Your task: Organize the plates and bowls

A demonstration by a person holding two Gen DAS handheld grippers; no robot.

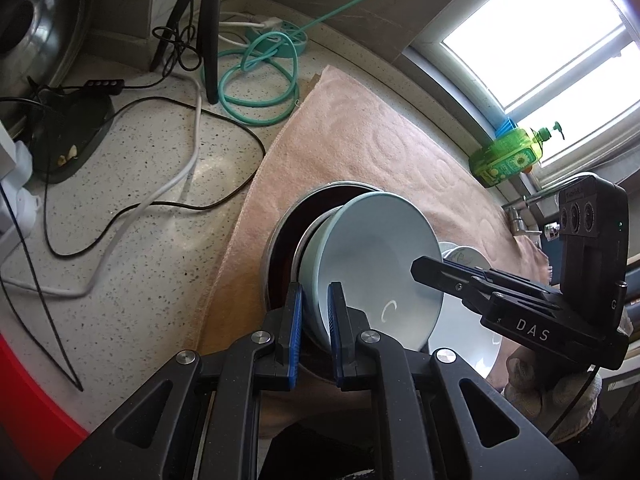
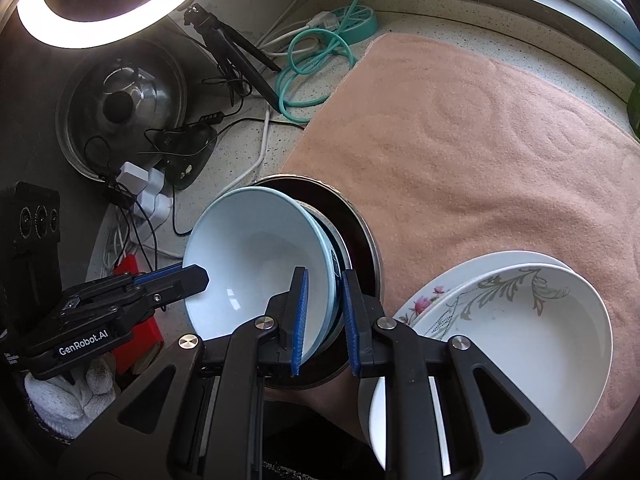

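A light blue bowl stands tilted on edge inside a metal bowl with a dark inside, on a pink towel. A second light blue bowl seems nested behind it. My left gripper is shut on the bowl's rim on one side. On the opposite side my right gripper has the rim between its blue pads, one inside and one outside the bowl. White flowered plates lie stacked on the towel beside the metal bowl.
Black and white cables and a coiled teal cord cross the speckled counter. A tripod, a lit ring light and a steel lid stand at the back. A green soap bottle sits by the window.
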